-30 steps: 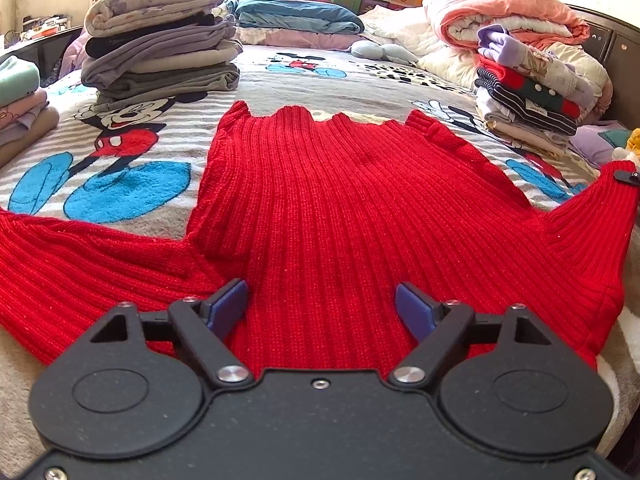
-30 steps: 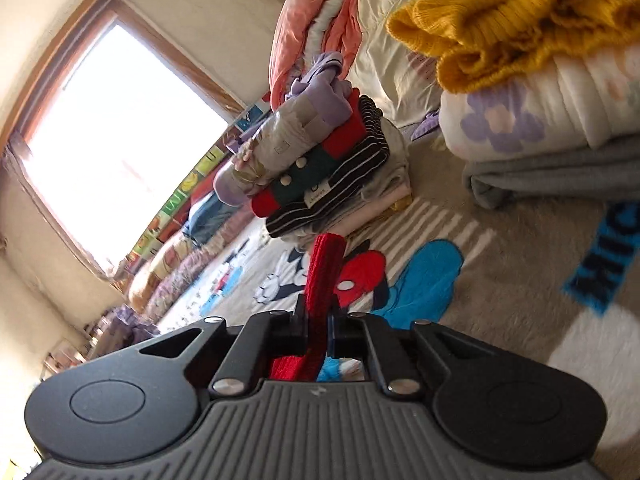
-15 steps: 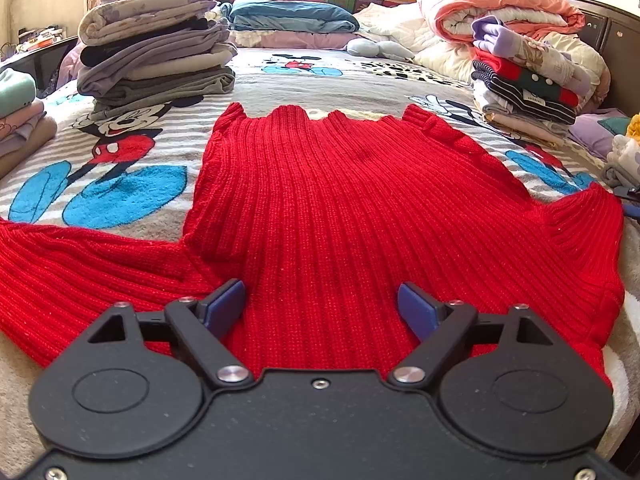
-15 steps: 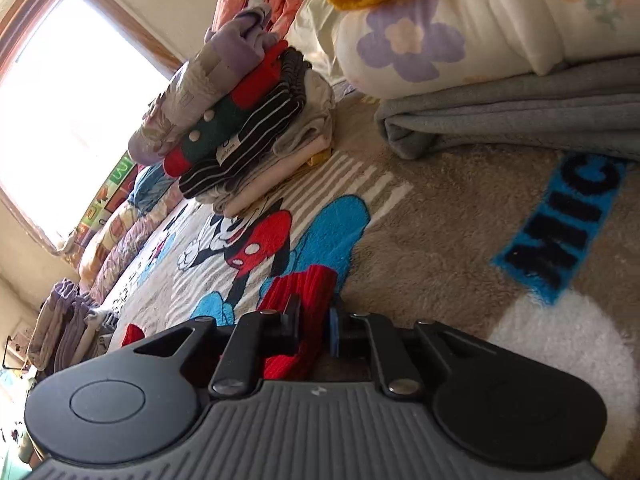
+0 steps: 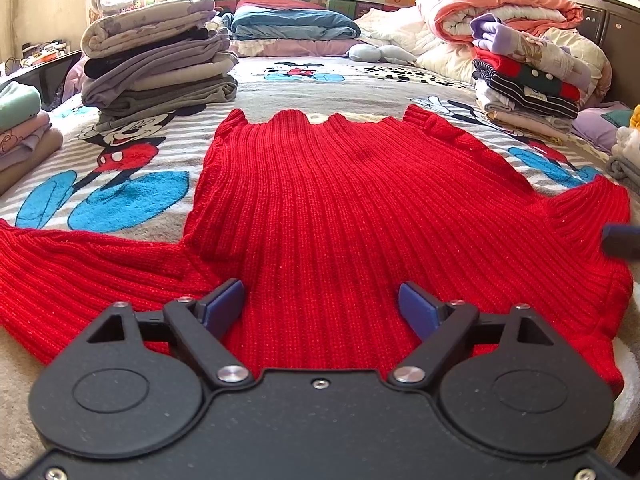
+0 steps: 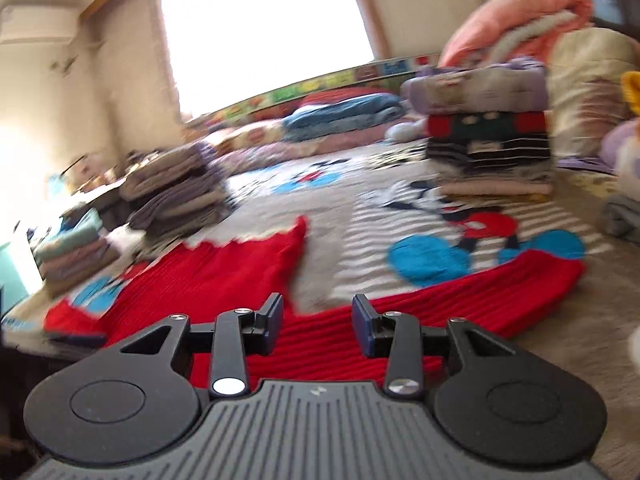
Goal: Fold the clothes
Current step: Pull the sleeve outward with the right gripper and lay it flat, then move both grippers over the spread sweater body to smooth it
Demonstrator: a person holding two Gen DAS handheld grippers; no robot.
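On the bed point(image 5: 352, 80), over a cartoon-mouse blanket point(image 5: 132, 160), a red ribbed sweater point(image 5: 344, 216) lay flat, body spread, one sleeve running out to the left and the other to the right edge of the mattress. Around it: a stack of folded grey and lilac garments point(image 5: 156, 64) at far left, apart from the sweater; a second stack of striped and red folded clothes point(image 5: 528, 84) at far right, near the sweater's far right corner; rolled pink and cream quilts point(image 5: 500, 12) behind that; blue folded bedding point(image 5: 292, 26) along the headboard. Bare blanket showed between the sweater and both stacks. The left hand-held gripper point(image 5: 322, 306) hovered over the sweater's near hem, jaws wide, holding nothing. The right hand-held gripper point(image 6: 318, 326) sat over the right sleeve point(image 6: 460, 300), jaws parted and empty; this view was motion-blurred.
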